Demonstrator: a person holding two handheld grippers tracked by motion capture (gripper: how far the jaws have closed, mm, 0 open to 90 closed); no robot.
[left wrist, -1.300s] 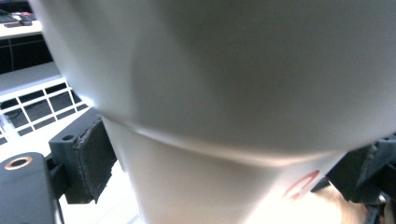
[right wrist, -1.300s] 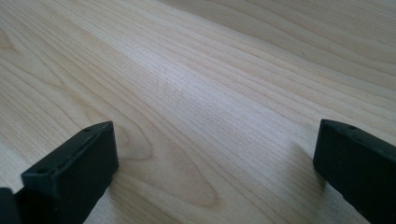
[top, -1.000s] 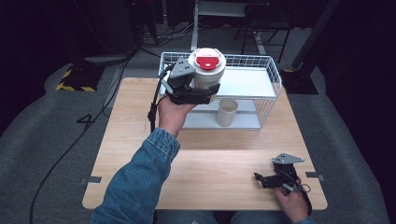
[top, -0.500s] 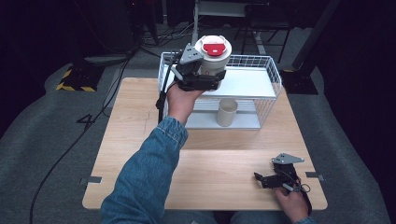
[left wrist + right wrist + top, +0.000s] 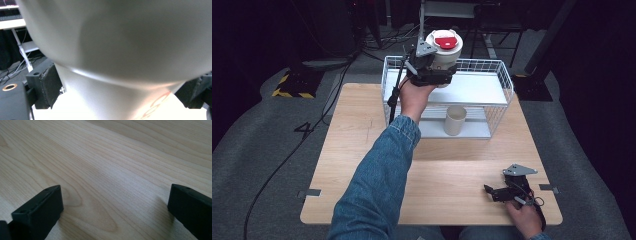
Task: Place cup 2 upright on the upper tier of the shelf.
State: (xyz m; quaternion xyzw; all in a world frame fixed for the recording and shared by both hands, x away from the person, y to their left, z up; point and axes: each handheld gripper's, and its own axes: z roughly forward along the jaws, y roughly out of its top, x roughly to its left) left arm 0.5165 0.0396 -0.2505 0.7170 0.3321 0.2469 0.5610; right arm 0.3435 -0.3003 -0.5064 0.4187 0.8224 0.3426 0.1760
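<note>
— What is the left gripper (image 5: 435, 75) doing?
— Its jaws are pinching a white container with a red lid (image 5: 444, 48), holding it above the wire rack (image 5: 499, 82) — a placing step, I'd judge. Next it needs lowering onto the upper shelf (image 5: 479, 89).
— And the right gripper (image 5: 507, 190)?
— Resting spread on the table (image 5: 362, 150). Since the earlier frame, the container is travelling farther back and right.

A dark "4" is marked on the grey floor (image 5: 272, 145) left of the table (image 5: 362, 150); the red print on the white cup (image 5: 140, 75) is unreadable.
</note>
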